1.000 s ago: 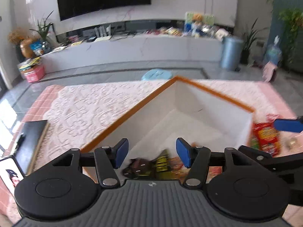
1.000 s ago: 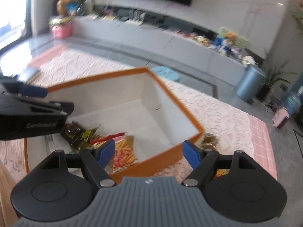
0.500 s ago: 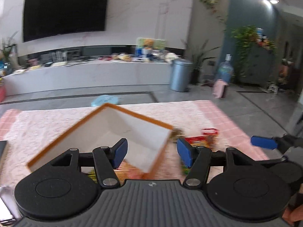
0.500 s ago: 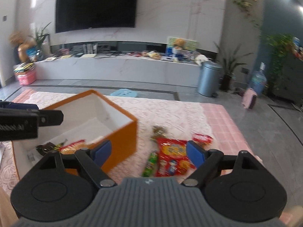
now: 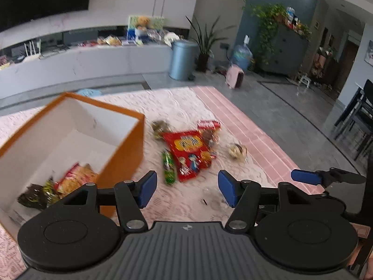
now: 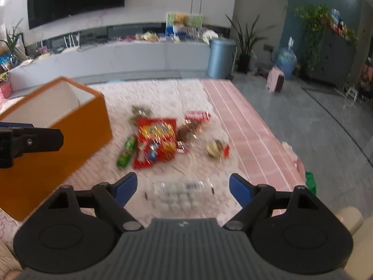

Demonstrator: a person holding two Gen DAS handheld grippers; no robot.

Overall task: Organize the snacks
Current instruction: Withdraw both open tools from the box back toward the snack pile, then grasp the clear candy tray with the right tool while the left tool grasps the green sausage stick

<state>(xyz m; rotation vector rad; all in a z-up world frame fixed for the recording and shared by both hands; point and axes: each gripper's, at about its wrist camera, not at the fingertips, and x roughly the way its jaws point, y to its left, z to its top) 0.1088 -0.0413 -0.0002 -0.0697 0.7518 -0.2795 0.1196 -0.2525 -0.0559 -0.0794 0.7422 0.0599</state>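
Note:
An orange box (image 5: 126, 156) with white inner walls stands on the pink cloth, with a few snack packets (image 5: 77, 177) inside. Right of it lie loose snacks: a large red bag (image 5: 188, 154), a green stick pack (image 5: 168, 167), a small red packet (image 5: 208, 124) and a round wrapped piece (image 5: 236, 150). My left gripper (image 5: 185, 187) hovers open and empty, short of the pile. My right gripper (image 6: 183, 186) is open too, above a clear tray of pale round sweets (image 6: 180, 196). The red bag (image 6: 155, 142) and green pack (image 6: 127, 150) lie beyond it.
The pink tablecloth (image 6: 237, 126) ends at the right, with grey floor past it. A blue-grey bin (image 6: 220, 57), a long white media bench (image 6: 112, 58) and potted plants stand at the back. Black chairs (image 5: 356, 116) stand at the far right.
Both grippers swung right, away from the box's inside toward the loose snack pile. The box now sits at the left of both views, and the right gripper's jaws stand wider.

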